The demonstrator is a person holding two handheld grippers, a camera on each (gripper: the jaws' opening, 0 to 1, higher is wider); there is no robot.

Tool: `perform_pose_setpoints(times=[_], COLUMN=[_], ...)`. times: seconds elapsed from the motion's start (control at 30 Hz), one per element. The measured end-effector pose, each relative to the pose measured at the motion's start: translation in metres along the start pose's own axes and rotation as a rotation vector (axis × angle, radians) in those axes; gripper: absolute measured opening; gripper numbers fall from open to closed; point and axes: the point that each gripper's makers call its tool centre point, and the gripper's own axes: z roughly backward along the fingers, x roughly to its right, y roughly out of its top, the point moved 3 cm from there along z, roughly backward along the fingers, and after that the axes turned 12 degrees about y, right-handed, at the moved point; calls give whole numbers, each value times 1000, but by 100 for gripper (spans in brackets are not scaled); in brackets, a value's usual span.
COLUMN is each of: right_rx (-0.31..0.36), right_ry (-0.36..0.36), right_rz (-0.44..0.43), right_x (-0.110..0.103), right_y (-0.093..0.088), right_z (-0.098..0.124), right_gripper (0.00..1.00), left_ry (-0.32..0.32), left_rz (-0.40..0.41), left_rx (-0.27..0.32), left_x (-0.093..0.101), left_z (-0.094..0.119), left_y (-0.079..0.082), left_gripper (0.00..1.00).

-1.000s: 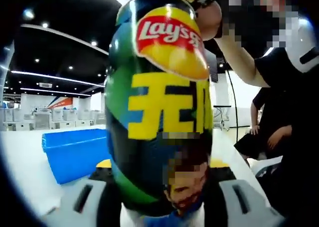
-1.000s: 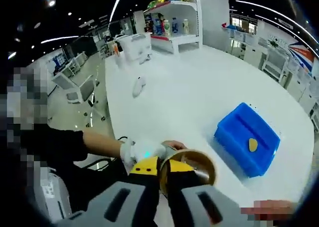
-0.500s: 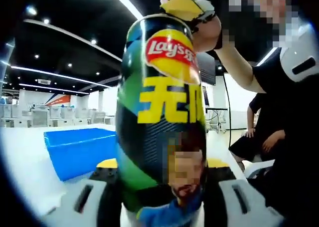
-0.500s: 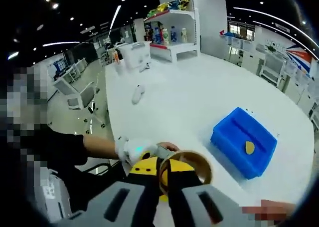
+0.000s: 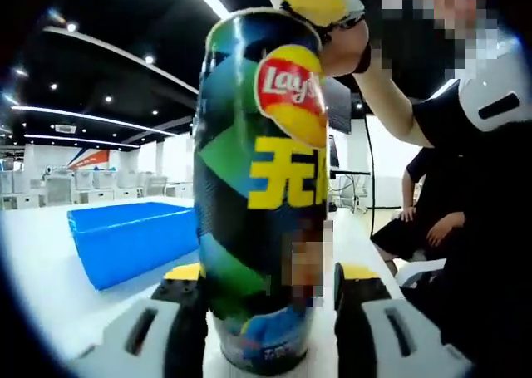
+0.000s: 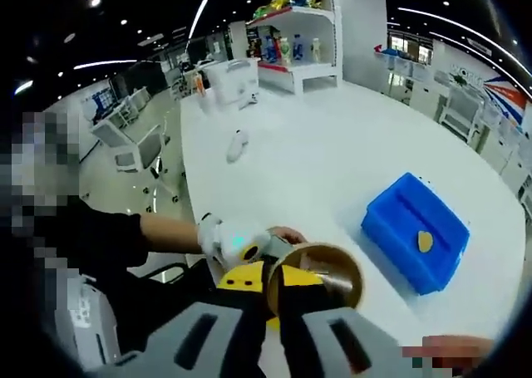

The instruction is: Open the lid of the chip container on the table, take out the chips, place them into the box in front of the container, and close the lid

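Observation:
A green, black and yellow Lay's chip can (image 5: 262, 203) stands upright, its base between the jaws of my left gripper (image 5: 266, 311), which is shut on it. The can's mouth (image 6: 320, 270) is uncovered, showing a brown and silver inside. My right gripper (image 6: 273, 278) sits at the can's top, jaws nearly together astride the rim, one outside and one over the mouth. Its yellow tip (image 5: 316, 0) pokes over the can's top. The blue box (image 6: 413, 231) lies beyond the can with one chip (image 6: 425, 242) in it. The same box (image 5: 133, 241) lies left of the can.
A person in black (image 5: 465, 195) stands close on the right, and a gloved hand (image 6: 233, 238) is beside the can. The white table (image 6: 307, 162) stretches away, with a small white object (image 6: 237, 145) and a white appliance (image 6: 229, 79) at its far end. Shelves (image 6: 303, 46) stand behind.
The can has gone from tilted to upright and sits lower between my left jaws. My right gripper has stayed at the rim. One chip still lies in the blue box.

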Motion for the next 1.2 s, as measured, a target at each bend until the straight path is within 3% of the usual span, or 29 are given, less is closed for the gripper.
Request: perform_pose_setpoints(times=[0.07, 0.2, 0.27, 0.4, 0.47, 0.57, 0.63, 0.67, 0.7, 0.8, 0.9, 0.93, 1.03, 1.1, 1.2], right_rx=[-4, -4, -1, 119, 201, 321, 358, 374, 369, 239, 131, 92, -43, -90, -103], right_ry=[1, -4, 4, 34, 38, 21, -12, -65, -111, -236, -306, -350, -462, -492, -473], right_rz=[-4, 21, 80, 88, 102, 85, 87, 114, 125, 124, -57, -133, -269, -315, -380], right_x=[0, 0, 0, -6, -6, 1, 12, 24, 35, 80, 131, 155, 206, 228, 238], right_y=[-1, 0, 2, 13, 19, 23, 16, 9, 0, -57, -126, -156, -227, -259, -276], right_z=[0, 0, 1, 14, 32, 64, 84, 99, 109, 135, 145, 148, 151, 145, 130], right_gripper=[5, 5, 7, 30, 26, 30, 30, 30, 30, 32, 36, 36, 37, 37, 46], left_ry=[21, 10, 3, -46, -86, -136, -159, -166, -176, -204, -212, -212, -213, -213, -213], left_rz=[-10, -7, -8, -9, -8, -4, -4, -4, -4, -2, 1, 1, 4, 6, 10], left_rx=[-10, -12, -17, -11, -10, -10, -6, -4, -2, 10, 15, 19, 22, 24, 28], left_x=[-4, -3, -3, 0, 2, 2, 3, 3, 4, 7, 9, 9, 9, 9, 8], left_z=[3, 4, 1, -3, -6, -9, -12, -14, -14, -18, -20, -19, -19, -19, -19], left_y=[0, -1, -1, -2, -1, -2, -1, -2, -1, -1, -1, -1, -1, -1, -2], left_gripper=[48, 47, 47, 47, 47, 47, 47, 47, 47, 47, 47, 47, 47, 47, 47])
